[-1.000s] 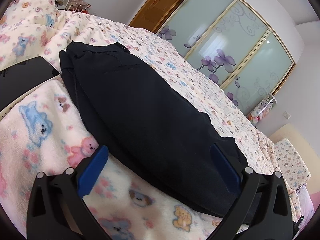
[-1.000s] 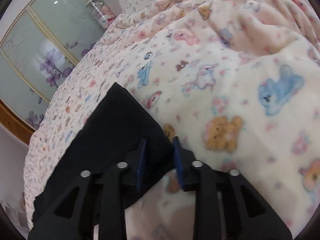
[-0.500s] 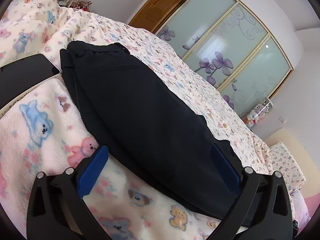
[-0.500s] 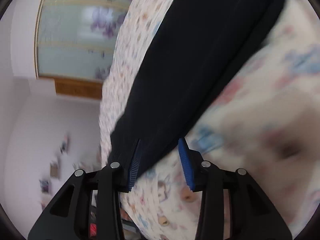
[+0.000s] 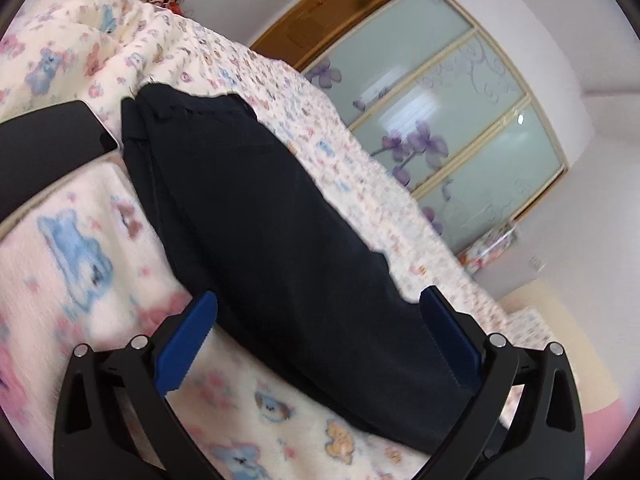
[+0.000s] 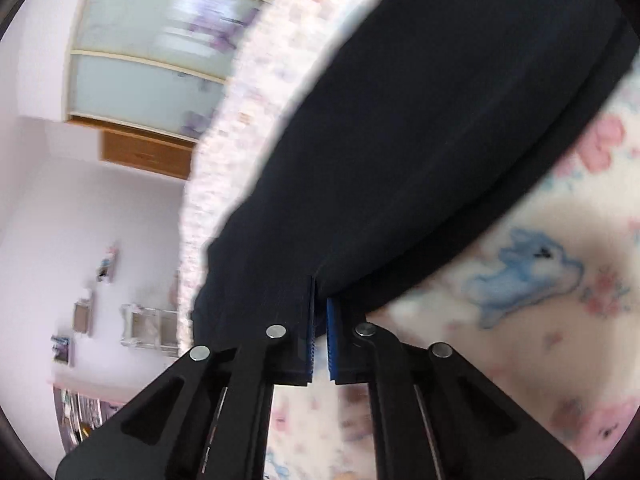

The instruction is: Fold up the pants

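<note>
Dark navy pants [image 5: 256, 208] lie lengthwise on a cream blanket with bear prints [image 5: 80, 248], waistband at the far end. My left gripper [image 5: 316, 344] is open, its blue pads spread wide over the near leg end without touching it. In the right wrist view my right gripper [image 6: 320, 320] is shut on the edge of the pants [image 6: 440, 128], the fabric pinched between the blue pads and hanging taut from them.
A black tablet [image 5: 44, 148] lies on the blanket left of the waistband. A sliding wardrobe with purple flowers [image 5: 448, 120] and a wooden door [image 5: 320, 20] stand beyond the bed. Shelves show on the wall [image 6: 148, 324] in the right wrist view.
My right gripper closed fully on the pants edge and swung round, lifting the fabric. My left gripper stayed open and shifted slightly over the leg end.
</note>
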